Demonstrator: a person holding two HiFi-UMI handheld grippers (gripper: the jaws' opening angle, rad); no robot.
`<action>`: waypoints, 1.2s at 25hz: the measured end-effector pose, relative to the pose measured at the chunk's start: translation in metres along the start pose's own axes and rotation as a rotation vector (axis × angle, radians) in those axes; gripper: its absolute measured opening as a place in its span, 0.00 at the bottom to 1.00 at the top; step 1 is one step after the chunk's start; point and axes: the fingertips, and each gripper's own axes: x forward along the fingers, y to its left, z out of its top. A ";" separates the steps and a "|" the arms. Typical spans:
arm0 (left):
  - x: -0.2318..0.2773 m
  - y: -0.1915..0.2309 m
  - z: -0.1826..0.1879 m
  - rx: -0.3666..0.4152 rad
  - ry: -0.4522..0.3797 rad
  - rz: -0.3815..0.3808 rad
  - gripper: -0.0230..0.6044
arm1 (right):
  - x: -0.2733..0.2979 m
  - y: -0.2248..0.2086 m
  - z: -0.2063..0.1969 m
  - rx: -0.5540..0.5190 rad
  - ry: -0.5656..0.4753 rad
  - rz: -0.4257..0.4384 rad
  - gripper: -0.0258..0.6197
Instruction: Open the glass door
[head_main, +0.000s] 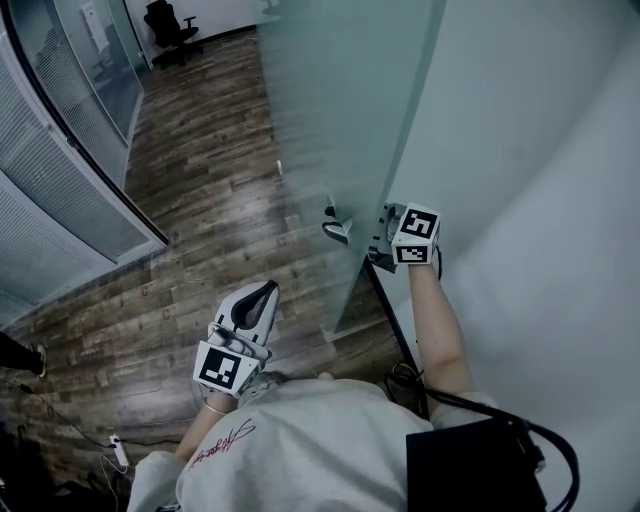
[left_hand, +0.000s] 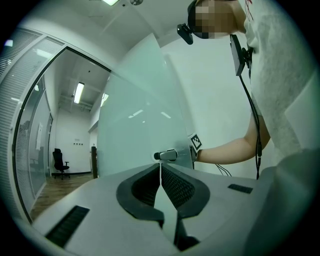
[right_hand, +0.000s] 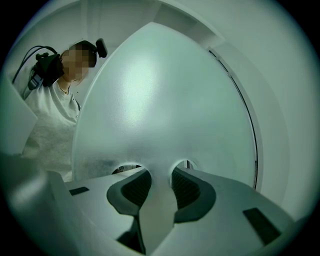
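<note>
Right gripper (head_main: 385, 238) is clamped on the handle (right_hand: 156, 200), and the glass door (head_main: 340, 110) looks partway open. Next I'd follow the hinge arc. Left gripper (head_main: 268, 290) is pinched shut and empty.

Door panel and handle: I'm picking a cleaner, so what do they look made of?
The door panel: glass with a frosted, matte finish; it lets light through but blurs what lies behind. The handle: probably metal, satin silver with a soft highlight, though coated plastic can't be ruled out.
</note>
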 end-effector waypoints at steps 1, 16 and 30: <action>0.002 -0.002 -0.002 0.002 0.004 -0.001 0.07 | -0.004 -0.003 -0.001 -0.001 -0.002 0.007 0.24; 0.025 -0.020 0.001 0.005 0.013 0.001 0.07 | -0.065 -0.032 -0.003 0.040 -0.002 0.060 0.25; 0.011 -0.017 -0.011 0.016 0.058 -0.017 0.07 | -0.081 -0.043 -0.007 0.079 0.004 0.085 0.28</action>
